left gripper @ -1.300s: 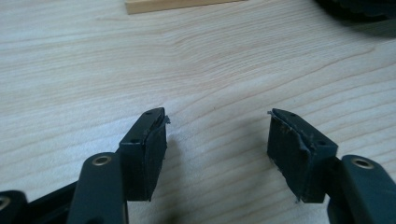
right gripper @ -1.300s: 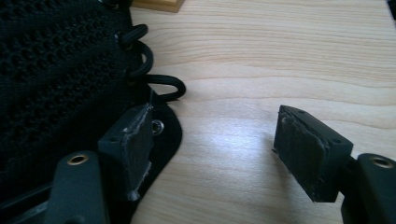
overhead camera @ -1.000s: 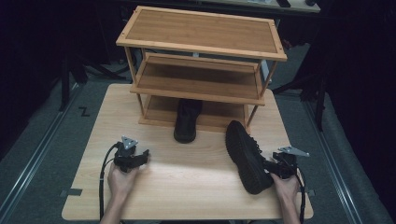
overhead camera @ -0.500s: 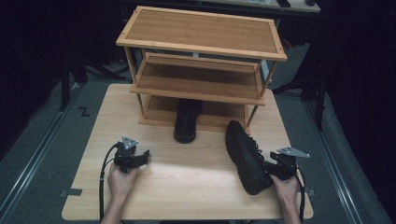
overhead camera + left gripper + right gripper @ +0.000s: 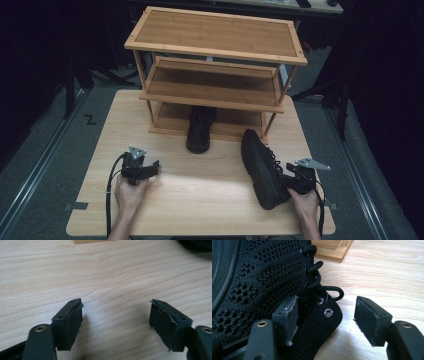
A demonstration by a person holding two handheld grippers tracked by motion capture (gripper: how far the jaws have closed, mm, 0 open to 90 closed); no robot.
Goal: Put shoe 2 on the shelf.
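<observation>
A black lace-up shoe (image 5: 262, 167) lies on its side on the wooden table (image 5: 210, 195), sole facing left, at the right front. My right gripper (image 5: 291, 183) is at its ankle opening. In the right gripper view the shoe (image 5: 262, 277) fills the left side, and my right gripper (image 5: 327, 315) is open with the eyelet flap between its jaws; the left pad (image 5: 290, 312) touches the knit upper. A second black shoe (image 5: 200, 132) sits toe-out under the rack's lowest shelf. My left gripper (image 5: 150, 169) (image 5: 116, 317) rests open over bare table, holding nothing.
A three-tier wooden shoe rack (image 5: 215, 35) stands at the back of the table, its base corner (image 5: 332, 251) just beyond the lying shoe. Bare tabletop stretches between the two grippers. Dark floor surrounds the table.
My right gripper has edged left, closer onto the shoe's ankle opening. The left gripper and both shoes have stayed put.
</observation>
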